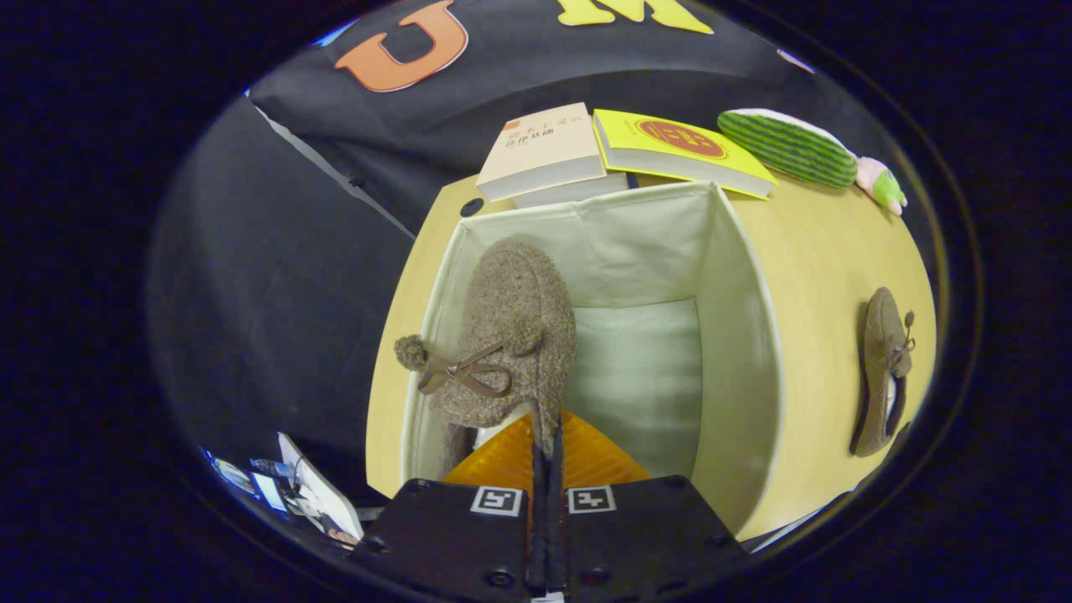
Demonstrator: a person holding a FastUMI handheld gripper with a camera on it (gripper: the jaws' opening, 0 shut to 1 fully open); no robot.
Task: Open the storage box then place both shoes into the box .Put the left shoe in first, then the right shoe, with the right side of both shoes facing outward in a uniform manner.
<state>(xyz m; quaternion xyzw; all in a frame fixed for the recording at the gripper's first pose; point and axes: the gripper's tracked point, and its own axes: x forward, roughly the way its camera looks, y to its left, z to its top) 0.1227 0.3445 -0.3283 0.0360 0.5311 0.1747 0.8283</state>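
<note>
My gripper [546, 435] is shut on the rim of a fuzzy brown shoe [511, 327] with a brown bow and pompoms. The shoe hangs toe-forward inside the open cream fabric storage box [737, 335], close to the box's left wall, above its pale bottom. A second brown shoe [883, 368] of the same kind lies on its side on the wooden table [821, 251], to the right of the box and apart from it.
Beyond the box lie a beige book [544, 151] and a yellow book [678, 151]. A green striped plush toy [796, 151] rests at the table's far right. Some papers [310, 494] sit low to the left, off the table.
</note>
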